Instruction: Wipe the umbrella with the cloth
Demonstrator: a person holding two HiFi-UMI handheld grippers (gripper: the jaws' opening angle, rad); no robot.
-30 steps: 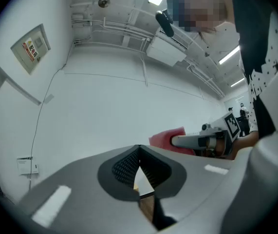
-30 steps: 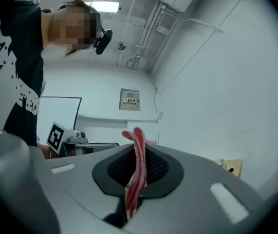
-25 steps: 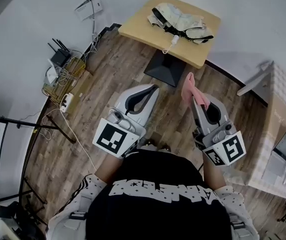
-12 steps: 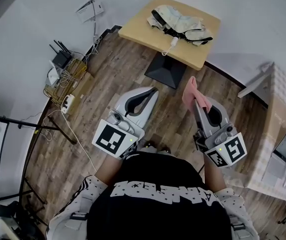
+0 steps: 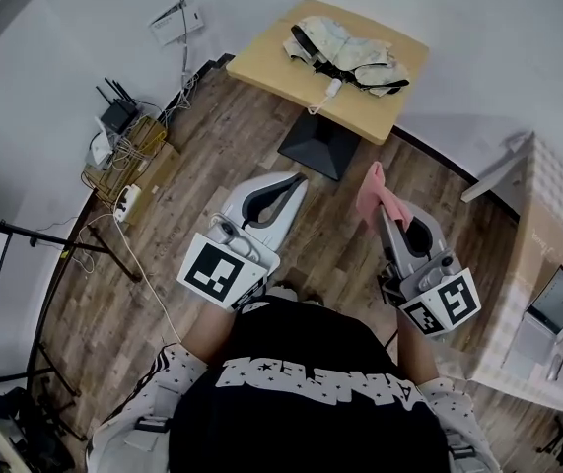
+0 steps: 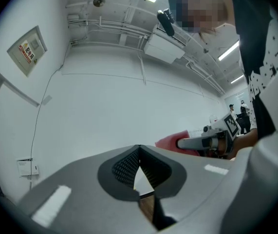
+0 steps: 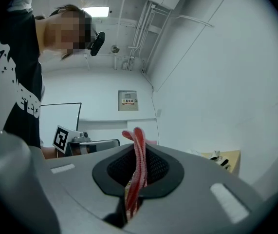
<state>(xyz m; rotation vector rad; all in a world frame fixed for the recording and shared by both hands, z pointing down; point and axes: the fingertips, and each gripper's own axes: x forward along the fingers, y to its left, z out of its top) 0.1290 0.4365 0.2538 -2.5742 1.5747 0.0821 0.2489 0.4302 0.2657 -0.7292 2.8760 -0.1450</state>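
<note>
Two handheld grippers point away from a standing person toward a small wooden desk (image 5: pixel 266 65) at the far side of a wood floor (image 5: pixel 212 146), seen from above. On that desk lies the umbrella (image 5: pixel 345 45), folded into a pale bundle with a black strap (image 5: pixel 332 59). It is well apart from both grippers and nothing touches it. Its long axis runs left to right across the desk, with the right end a little nearer the person. A white cord (image 5: pixel 325 92) hangs from it over the desk's near edge. The umbrella lies straight ahead and far, roughly in line with the gap between the two grippers. The right gripper (image 5: pixel 385 208) looks slightly nearer to the umbrella's right end, so it is probably the one to travel forward and reach the bundle first. Its jaws are clamped on the cloth (image 5: pixel 372 187), a pink strip that stands up out of the jaw tips in a folded ridge and pokes out toward the desk. In the right gripper view the cloth fills the narrow slot between the pads. The left gripper (image 5: pixel 296 181) is held level beside it, to the left. Its jaws are closed together with nothing between them, only a thin sliver of light showing between the ribbed pads. No wiping has begun, by the look of it.
</note>
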